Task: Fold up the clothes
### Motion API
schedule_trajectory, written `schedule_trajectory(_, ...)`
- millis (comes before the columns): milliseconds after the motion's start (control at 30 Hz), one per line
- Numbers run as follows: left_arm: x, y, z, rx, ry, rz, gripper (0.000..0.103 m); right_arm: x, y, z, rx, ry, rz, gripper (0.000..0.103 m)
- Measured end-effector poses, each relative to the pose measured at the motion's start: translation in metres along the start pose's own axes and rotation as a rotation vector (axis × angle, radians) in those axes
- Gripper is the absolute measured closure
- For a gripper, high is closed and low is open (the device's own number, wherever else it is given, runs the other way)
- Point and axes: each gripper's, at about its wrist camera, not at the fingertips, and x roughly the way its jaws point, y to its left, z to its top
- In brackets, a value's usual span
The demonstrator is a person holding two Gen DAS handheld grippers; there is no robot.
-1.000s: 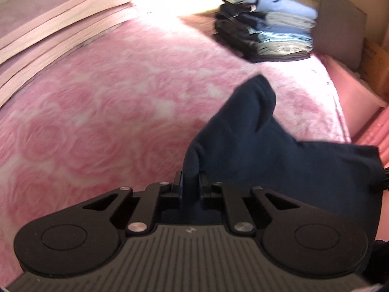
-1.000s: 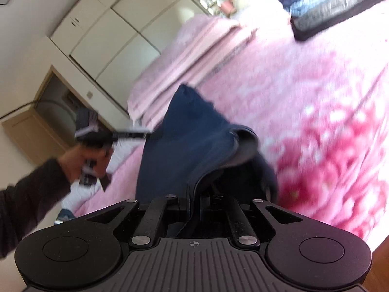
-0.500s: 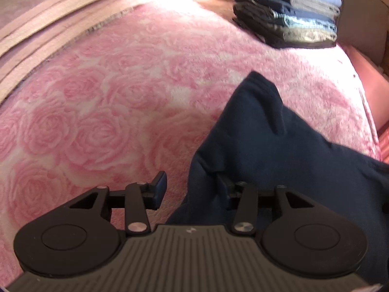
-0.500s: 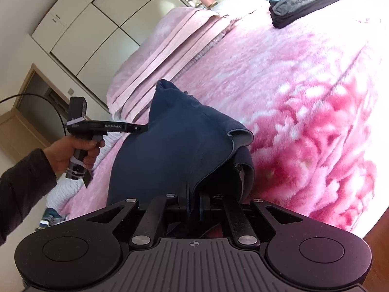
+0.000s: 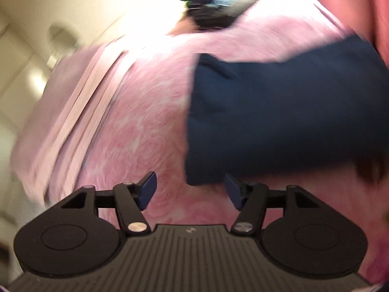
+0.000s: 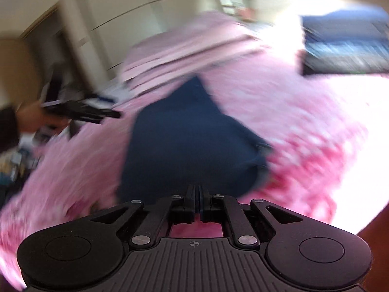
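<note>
Two grippers work a navy garment [image 6: 184,143] on the pink bed [image 5: 136,126]: the left gripper [image 5: 189,191], at nine o'clock, has just opened and let go, while the right gripper [image 6: 197,193] stays clamped shut on its near hem, so one fold looks finished.

Heavy motion blur in both fisheye views; sunlight glare blows out the fluffy pink rose-patterned blanket [image 5: 150,112] ahead; edges curve, corners darken.
</note>
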Motion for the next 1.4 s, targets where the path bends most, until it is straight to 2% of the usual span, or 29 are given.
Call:
schedule_trajectory(67, -0.002, -0.019, -0.003, 0.085, -0.006, -0.002, 0.044, 0.01, 0.025, 0.001, -0.102, 0.006, 0.034, 0.097)
schedule_trajectory(200, 0.0, -0.04, -0.008, 0.157, -0.044, -0.009, 0.043, 0.038, 0.058, 0.005, -0.219, 0.034, 0.063, 0.097)
schedule_trajectory(300, 0.003, -0.048, -0.012, 0.187, -0.071, -0.008, 0.037, 0.058, 0.073, 0.007, -0.303, 0.055, 0.041, 0.097)
schedule_trajectory(400, 0.007, -0.049, -0.016, 0.2, -0.084, 0.0, 0.035, 0.075, 0.085, 0.007, -0.417, 0.077, -0.021, 0.096)
schedule_trajectory(433, 0.008, -0.049, -0.018, 0.201, -0.086, 0.001, 0.035, 0.078, 0.089, 0.006, -0.456, 0.081, -0.043, 0.089)
schedule_trajectory(500, 0.01, -0.049, -0.021, 0.204, -0.092, 0.008, 0.035, 0.081, 0.093, 0.004, -0.499, 0.069, -0.08, 0.045)
schedule_trajectory(533, 0.009, -0.049, -0.022, 0.209, -0.094, 0.012, 0.035, 0.081, 0.094, 0.002, -0.511, 0.05, -0.095, 0.019)
schedule_trajectory(567, 0.009, -0.05, -0.023, 0.218, -0.099, 0.018, 0.035, 0.082, 0.095, 0.001, -0.519, 0.034, -0.099, 0.018)
schedule_trajectory(733, 0.009, -0.057, -0.03, 0.333, -0.144, 0.05, 0.032, 0.101, 0.116, -0.009, -0.651, 0.053, -0.127, 0.018)
schedule_trajectory(833, 0.014, -0.061, -0.03, 0.402, -0.161, 0.06, 0.032, 0.124, 0.129, -0.015, -0.757, 0.123, -0.135, 0.018)
schedule_trajectory(933, 0.02, -0.063, -0.027, 0.451, -0.178, 0.071, 0.03, 0.15, 0.129, -0.02, -0.837, 0.198, -0.19, 0.019)
schedule_trajectory(967, 0.022, -0.064, -0.026, 0.467, -0.186, 0.076, 0.029, 0.152, 0.126, -0.019, -0.851, 0.189, -0.201, 0.033)
schedule_trajectory(1033, 0.027, -0.068, -0.026, 0.511, -0.2, 0.093, 0.028, 0.149, 0.115, -0.013, -0.884, 0.189, -0.2, 0.069)
schedule_trajectory(1067, 0.031, -0.072, -0.025, 0.545, -0.206, 0.105, 0.028, 0.145, 0.107, -0.009, -0.879, 0.176, -0.174, 0.08)
schedule_trajectory(1133, 0.038, -0.08, -0.024, 0.616, -0.217, 0.135, 0.028, 0.135, 0.092, 0.0, -0.87, 0.15, -0.137, 0.088)
schedule_trajectory(1300, 0.057, -0.1, -0.019, 0.763, -0.229, 0.205, 0.031, 0.104, 0.059, 0.024, -0.849, 0.102, -0.141, 0.091)
schedule_trajectory(1333, 0.06, -0.102, -0.017, 0.775, -0.223, 0.207, 0.034, 0.099, 0.055, 0.025, -0.845, 0.101, -0.14, 0.091)
schedule_trajectory(1400, 0.066, -0.104, -0.011, 0.778, -0.198, 0.212, 0.054, 0.091, 0.047, 0.024, -0.848, 0.103, -0.136, 0.093)
